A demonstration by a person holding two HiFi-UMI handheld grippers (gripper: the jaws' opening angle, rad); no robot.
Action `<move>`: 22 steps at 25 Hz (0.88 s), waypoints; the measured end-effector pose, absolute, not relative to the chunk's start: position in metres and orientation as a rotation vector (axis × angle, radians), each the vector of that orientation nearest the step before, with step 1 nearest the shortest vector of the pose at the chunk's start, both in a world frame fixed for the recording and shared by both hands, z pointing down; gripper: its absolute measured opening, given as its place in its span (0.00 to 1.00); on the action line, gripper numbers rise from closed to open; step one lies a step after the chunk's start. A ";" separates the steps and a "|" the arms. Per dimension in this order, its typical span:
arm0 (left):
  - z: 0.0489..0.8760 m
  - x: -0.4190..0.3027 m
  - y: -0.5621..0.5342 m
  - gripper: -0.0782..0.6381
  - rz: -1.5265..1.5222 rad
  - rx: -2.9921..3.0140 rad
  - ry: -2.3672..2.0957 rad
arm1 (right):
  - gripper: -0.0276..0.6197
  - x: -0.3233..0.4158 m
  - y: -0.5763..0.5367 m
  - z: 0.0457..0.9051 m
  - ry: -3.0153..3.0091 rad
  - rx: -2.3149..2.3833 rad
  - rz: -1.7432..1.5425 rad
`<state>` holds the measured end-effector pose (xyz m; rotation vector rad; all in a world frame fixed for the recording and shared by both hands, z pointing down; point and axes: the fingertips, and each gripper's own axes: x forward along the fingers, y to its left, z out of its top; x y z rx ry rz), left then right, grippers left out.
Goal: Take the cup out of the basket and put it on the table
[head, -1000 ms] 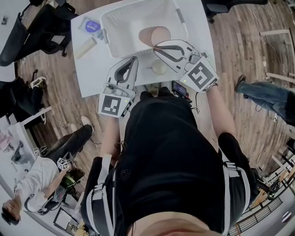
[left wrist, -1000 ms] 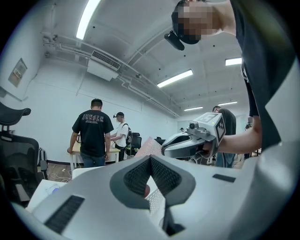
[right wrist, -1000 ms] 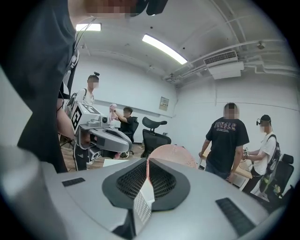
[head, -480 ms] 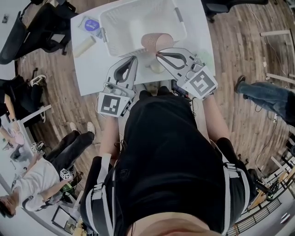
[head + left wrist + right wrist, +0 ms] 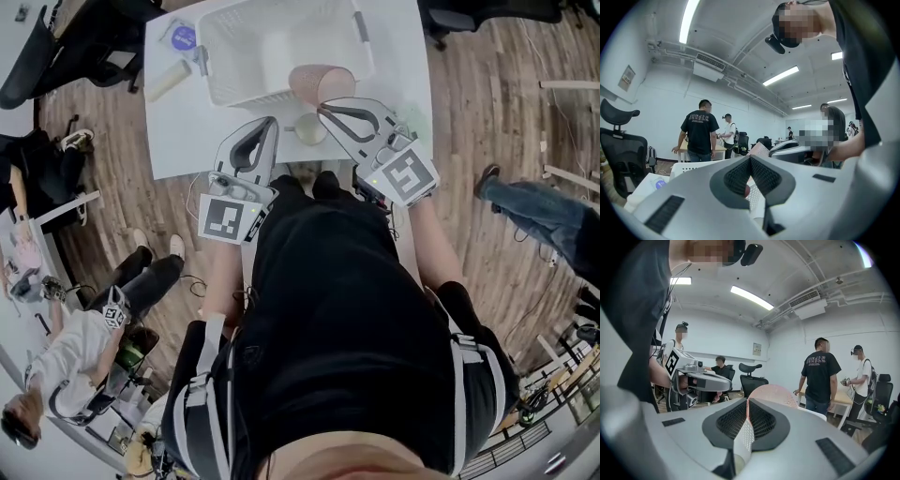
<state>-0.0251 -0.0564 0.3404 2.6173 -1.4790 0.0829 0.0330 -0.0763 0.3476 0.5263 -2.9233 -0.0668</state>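
Note:
A pinkish-brown cup hangs tilted over the near right rim of the white mesh basket. My right gripper is shut on the cup's rim. In the right gripper view the cup rises just past the closed jaws of the right gripper, and a strip of its wall runs down between them. My left gripper hovers over the white table just in front of the basket. It is shut with nothing in it. In the left gripper view the left gripper has its pads meeting.
A small cream round object lies on the table between the two grippers. A pale cylinder and a blue-labelled item sit left of the basket. Black office chairs stand at the far left. People stand around the table.
My right gripper has drawn the cup from inside the basket's front part toward its near rim. The left gripper has stayed where it was.

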 end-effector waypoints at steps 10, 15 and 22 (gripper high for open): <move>0.336 -0.016 -0.021 0.13 0.057 2.645 -1.471 | 0.09 0.047 -0.047 0.338 -2.947 0.637 -0.056; 0.327 -0.032 0.021 0.13 0.091 2.741 -1.440 | 0.09 0.031 -0.011 0.331 -2.917 0.703 -0.060; 0.340 -0.056 0.094 0.13 0.131 2.720 -1.369 | 0.09 0.009 0.064 0.326 -2.910 0.734 -0.083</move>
